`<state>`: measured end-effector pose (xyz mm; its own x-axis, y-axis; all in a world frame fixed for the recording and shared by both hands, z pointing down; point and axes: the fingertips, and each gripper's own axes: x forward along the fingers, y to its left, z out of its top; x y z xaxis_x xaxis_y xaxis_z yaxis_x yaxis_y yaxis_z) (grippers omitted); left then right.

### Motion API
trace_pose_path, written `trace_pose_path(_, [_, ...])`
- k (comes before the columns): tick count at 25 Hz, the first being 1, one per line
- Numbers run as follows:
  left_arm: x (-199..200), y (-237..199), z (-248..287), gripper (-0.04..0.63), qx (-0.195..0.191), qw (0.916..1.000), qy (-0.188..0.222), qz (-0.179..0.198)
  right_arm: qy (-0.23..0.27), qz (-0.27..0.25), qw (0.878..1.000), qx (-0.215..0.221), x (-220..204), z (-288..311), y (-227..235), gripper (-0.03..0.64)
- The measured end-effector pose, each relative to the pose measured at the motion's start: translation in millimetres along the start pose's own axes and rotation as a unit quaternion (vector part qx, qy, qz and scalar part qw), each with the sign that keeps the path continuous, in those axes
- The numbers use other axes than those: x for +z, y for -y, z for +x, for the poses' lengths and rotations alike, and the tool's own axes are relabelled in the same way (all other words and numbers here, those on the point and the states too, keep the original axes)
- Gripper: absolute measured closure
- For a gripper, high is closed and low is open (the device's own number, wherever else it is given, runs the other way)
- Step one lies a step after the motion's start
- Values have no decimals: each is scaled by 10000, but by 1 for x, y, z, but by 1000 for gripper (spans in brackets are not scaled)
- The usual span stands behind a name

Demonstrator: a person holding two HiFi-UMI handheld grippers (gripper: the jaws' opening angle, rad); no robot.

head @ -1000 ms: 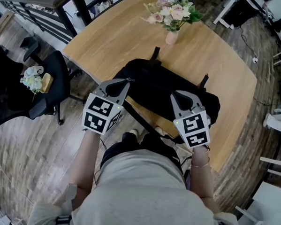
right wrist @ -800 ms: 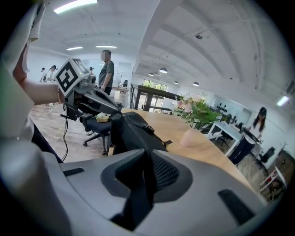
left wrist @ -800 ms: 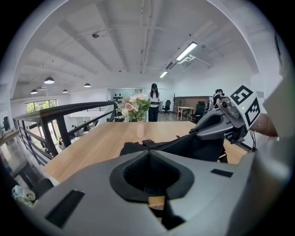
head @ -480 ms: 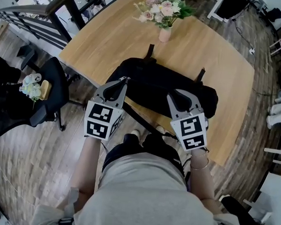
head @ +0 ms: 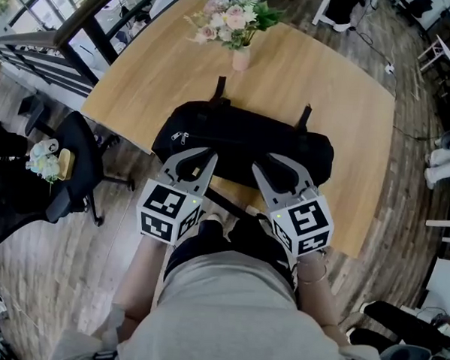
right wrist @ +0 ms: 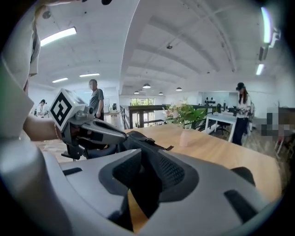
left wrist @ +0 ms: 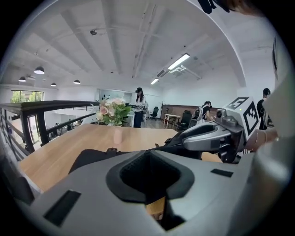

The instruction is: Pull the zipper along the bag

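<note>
A black bag (head: 242, 142) lies lengthwise on the wooden table (head: 335, 91), with silver zipper pulls (head: 183, 138) near its left end. Both grippers hover at the bag's near side, by the table's front edge. My left gripper (head: 209, 158) is shut with nothing in it; in its own view the left gripper's tips (left wrist: 150, 154) meet in front of the bag (left wrist: 92, 159). My right gripper (head: 273, 161) is open and its jaws are opening. Nothing is pinched between them; the dark bag (right wrist: 138, 138) shows beyond the gap.
A pink vase of flowers (head: 239, 59) stands at the table's far side behind the bag. A black strap (head: 224, 202) hangs off the table's front edge between the grippers. A black chair (head: 75, 160) stands on the floor to the left.
Both grippers have drawn back from the top of the bag toward its near side. The right gripper's jaws have parted. The head view has shifted forward over the table.
</note>
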<state>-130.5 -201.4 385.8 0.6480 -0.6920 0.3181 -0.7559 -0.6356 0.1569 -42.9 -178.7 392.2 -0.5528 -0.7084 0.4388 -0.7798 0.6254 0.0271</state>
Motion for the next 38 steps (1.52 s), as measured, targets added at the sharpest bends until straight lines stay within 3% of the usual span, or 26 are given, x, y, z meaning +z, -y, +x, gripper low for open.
trace_pose_path(5, [8,19,6,574,-195,9998,105,-20,396,588,9974,113,4,-16,3,525])
trace_pose_path(10, [6,35,13,574,-422,9991,69,36,562,675,9959,230,8,-21,3,586])
trace_pose_path(15, [8,39,14,575,-393,9992,87,-33,658,947,9930,257,7,-25,2,611])
trace_pose_path(19, [7,42,17,575,-263,9996,73,66,611,990,9924,396,2,-25,-3,611])
trace_pose_path(29, [-2,53,30,575,-312,9995,-45,-96,327,953,9949,53,-16,-17,12,611])
trace_pose_path(38, [-6,52,34,575,-324,9992,-147,-193,461,967,9942,-28,-10,-16,17,611])
